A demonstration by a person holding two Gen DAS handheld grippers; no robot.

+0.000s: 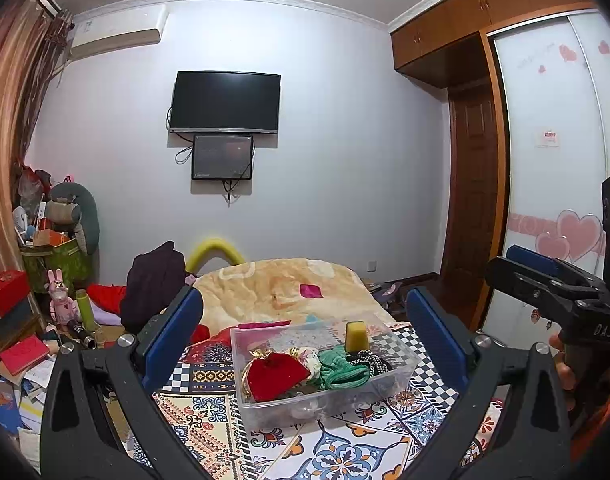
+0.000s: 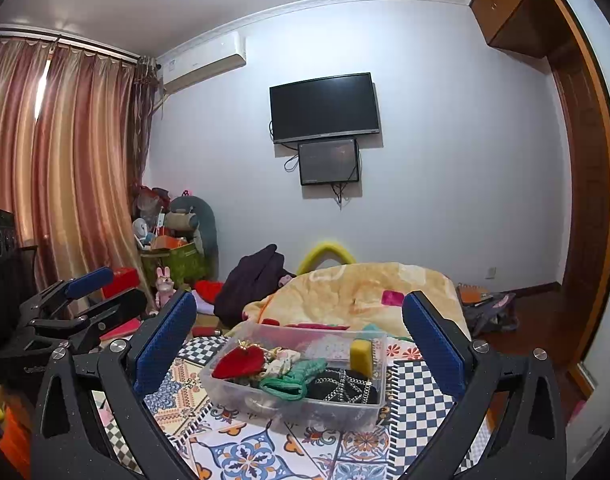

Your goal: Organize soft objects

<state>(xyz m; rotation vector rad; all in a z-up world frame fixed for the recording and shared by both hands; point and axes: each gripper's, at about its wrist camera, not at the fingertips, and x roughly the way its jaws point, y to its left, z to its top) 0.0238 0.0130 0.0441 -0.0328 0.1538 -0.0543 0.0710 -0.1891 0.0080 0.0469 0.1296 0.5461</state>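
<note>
While both spread grippers, left gripper (image 1: 305, 312) and right gripper (image 2: 301, 312), hover empty, the clear bin (image 2: 297, 408) holds a red pouch (image 2: 239, 362).

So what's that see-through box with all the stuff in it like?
The plastic box is clear, shallow and rectangular, with no lid on. It sits flat on the patterned cloth in front of the yellow blanket. Inside lie a red pouch, a green knitted piece and dark fabric, and a yellow sponge stands upright at the back.
</note>
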